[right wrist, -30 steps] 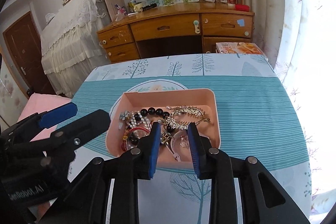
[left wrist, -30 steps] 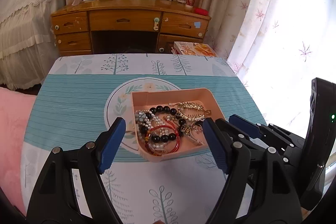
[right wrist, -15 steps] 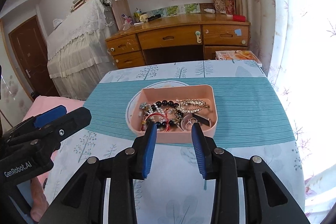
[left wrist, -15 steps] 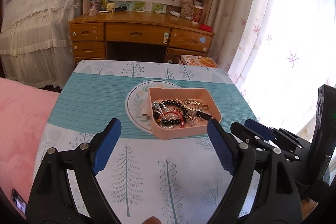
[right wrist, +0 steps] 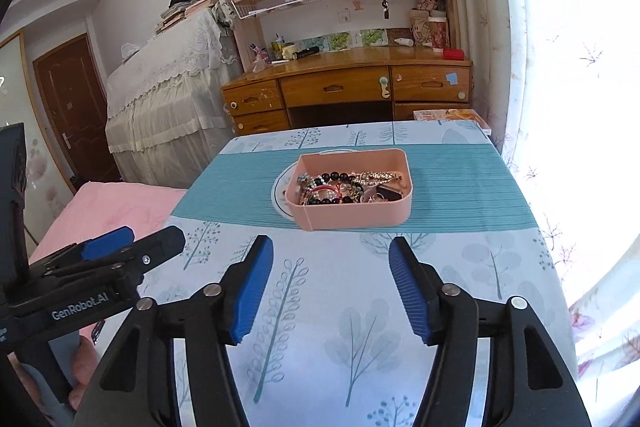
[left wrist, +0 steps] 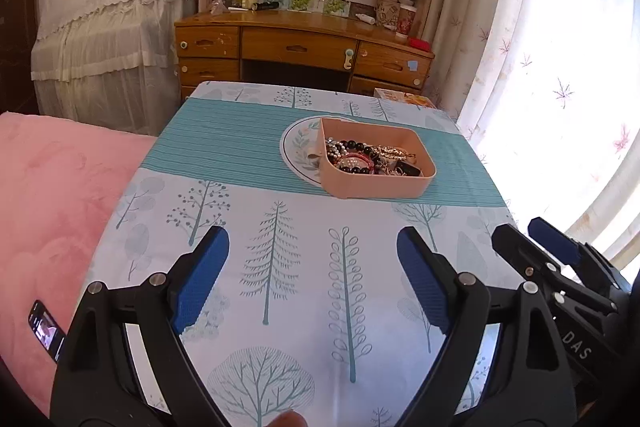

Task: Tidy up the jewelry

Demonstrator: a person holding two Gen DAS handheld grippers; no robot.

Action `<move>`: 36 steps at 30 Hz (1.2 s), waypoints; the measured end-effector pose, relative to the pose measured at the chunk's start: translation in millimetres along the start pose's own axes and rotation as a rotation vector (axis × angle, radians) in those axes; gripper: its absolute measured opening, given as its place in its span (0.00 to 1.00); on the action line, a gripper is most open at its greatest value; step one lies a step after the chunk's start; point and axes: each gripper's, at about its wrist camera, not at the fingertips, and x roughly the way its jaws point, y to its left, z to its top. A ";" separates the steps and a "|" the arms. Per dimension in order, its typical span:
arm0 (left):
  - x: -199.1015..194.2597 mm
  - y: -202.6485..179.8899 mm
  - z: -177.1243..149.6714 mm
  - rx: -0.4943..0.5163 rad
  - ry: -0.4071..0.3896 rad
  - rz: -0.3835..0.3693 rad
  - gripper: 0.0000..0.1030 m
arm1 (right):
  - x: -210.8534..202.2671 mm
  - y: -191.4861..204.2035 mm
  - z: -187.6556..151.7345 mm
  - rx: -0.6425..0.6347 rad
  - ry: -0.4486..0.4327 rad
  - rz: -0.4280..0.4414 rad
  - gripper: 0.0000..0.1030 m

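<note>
Your jaws stand spread on both sides with nothing between them: the left gripper point(left wrist: 312, 267) is wide open over the bare tablecloth point(left wrist: 280, 259), and the right gripper point(right wrist: 332, 283) has just been opening, its blue pads now apart and empty as well. The jewelry point(right wrist: 344, 187) lies in a heap inside the pink tray point(right wrist: 352, 217), which sits well ahead of both grippers on the teal striped band of the cloth, partly over a round printed plate motif point(left wrist: 298, 147). You can make out dark bead bracelets, a red one, pearl-like beads and a gold chain tangled together, with a small dark piece toward the tray's right end; finer detail is too small to tell. Nothing lies loose on the cloth, so my reading is that the gathering step is done or nearly so, with both grippers held clear of the tray. If more sorting is wanted, the next move calls for you to bring one gripper forward and down into the tray, pick a single strand at the edge of the heap, and close gently on it alone. Watch the tangle: a lifted bracelet may drag its neighbours, and the light tray may slide, so steady its near wall with the other gripper.
</note>
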 end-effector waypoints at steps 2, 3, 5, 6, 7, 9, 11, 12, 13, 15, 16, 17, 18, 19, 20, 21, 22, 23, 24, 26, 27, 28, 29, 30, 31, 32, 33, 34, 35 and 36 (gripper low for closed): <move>-7.2 -6.0 -9.7 0.021 -0.012 0.027 0.83 | -15.7 4.6 -9.8 -0.006 -0.016 -0.011 0.67; -11.5 -10.0 -14.8 0.039 -0.023 0.042 0.83 | -23.4 6.3 -14.7 -0.009 -0.028 -0.021 0.70; -15.8 -19.7 -20.8 0.070 -0.045 0.077 0.83 | -40.7 10.0 -25.6 -0.021 -0.062 -0.052 0.80; -18.5 -24.3 -24.9 0.084 -0.057 0.100 0.83 | -47.8 11.1 -29.9 -0.027 -0.078 -0.067 0.82; -20.1 -29.0 -26.5 0.094 -0.063 0.113 0.83 | -54.4 12.4 -33.9 -0.033 -0.092 -0.082 0.84; -22.6 -35.1 -30.4 0.099 -0.075 0.145 0.83 | -63.0 13.5 -42.2 -0.039 -0.106 -0.105 0.84; -24.8 -39.1 -33.4 0.098 -0.086 0.160 0.83 | -65.9 9.2 -47.3 -0.031 -0.102 -0.113 0.84; -25.9 -40.6 -35.1 0.097 -0.091 0.166 0.83 | -68.6 7.7 -52.0 -0.022 -0.097 -0.113 0.84; -26.6 -42.5 -36.2 0.098 -0.096 0.171 0.83 | -67.1 4.7 -52.8 -0.014 -0.091 -0.112 0.84; -27.3 -44.3 -37.4 0.095 -0.101 0.177 0.83 | -70.2 1.4 -59.8 0.003 -0.081 -0.104 0.84; -27.3 -44.7 -37.8 0.093 -0.103 0.178 0.83 | -68.0 -2.6 -57.9 0.009 -0.078 -0.104 0.84; -25.9 -44.0 -36.1 0.091 -0.102 0.178 0.83 | -67.3 -6.0 -58.6 0.014 -0.077 -0.105 0.84; -25.6 -44.0 -35.9 0.088 -0.102 0.176 0.83 | -70.8 -5.9 -62.3 0.016 -0.083 -0.109 0.84; -25.5 -44.0 -36.1 0.087 -0.101 0.173 0.83 | -68.3 -7.6 -58.3 0.016 -0.087 -0.113 0.84; -23.6 -42.4 -33.4 0.084 -0.098 0.171 0.83 | -71.0 -7.1 -60.7 0.015 -0.092 -0.118 0.84; -23.1 -42.3 -33.1 0.082 -0.096 0.170 0.83 | -73.5 -6.7 -62.7 0.014 -0.097 -0.121 0.84; -22.4 -42.0 -32.9 0.079 -0.096 0.169 0.83 | -71.5 -6.4 -58.8 0.011 -0.100 -0.122 0.84; -22.7 -41.7 -32.5 0.078 -0.095 0.170 0.83 | -72.8 -5.6 -59.8 0.008 -0.104 -0.123 0.84; -22.5 -41.9 -32.6 0.078 -0.094 0.172 0.83 | -73.2 -4.6 -60.2 0.006 -0.107 -0.126 0.84; -21.7 -41.3 -32.3 0.076 -0.091 0.174 0.83 | -70.5 -3.0 -54.7 0.001 -0.111 -0.129 0.84; -21.5 -41.5 -32.5 0.076 -0.089 0.173 0.83 | -70.5 -1.9 -54.3 0.000 -0.111 -0.131 0.84; -20.6 -39.4 -32.0 0.075 -0.088 0.173 0.83 | -70.8 -1.7 -55.3 -0.001 -0.111 -0.132 0.84; -19.8 -39.2 -31.7 0.075 -0.087 0.174 0.83 | -70.6 -1.7 -54.8 0.000 -0.110 -0.130 0.84; -18.8 -38.4 -30.9 0.074 -0.086 0.175 0.83 | -71.4 -1.5 -56.6 0.001 -0.109 -0.129 0.84; -18.8 -38.4 -31.0 0.074 -0.086 0.175 0.83 | -71.0 -1.2 -55.3 0.002 -0.109 -0.129 0.84; -18.0 -38.6 -31.1 0.074 -0.085 0.177 0.83 | -68.7 -1.1 -52.2 0.001 -0.108 -0.129 0.84; -17.1 -38.8 -31.2 0.074 -0.084 0.178 0.83 | -69.3 -0.6 -53.5 0.002 -0.107 -0.128 0.84; -15.9 -38.3 -31.1 0.073 -0.083 0.179 0.83 | -68.7 -1.1 -52.2 0.002 -0.107 -0.128 0.84; -15.2 -38.0 -31.3 0.073 -0.084 0.181 0.83 | -68.6 -1.1 -52.3 0.002 -0.107 -0.128 0.84; -14.4 -38.3 -31.5 0.075 -0.083 0.183 0.83 | -69.4 -0.5 -53.7 0.003 -0.106 -0.127 0.84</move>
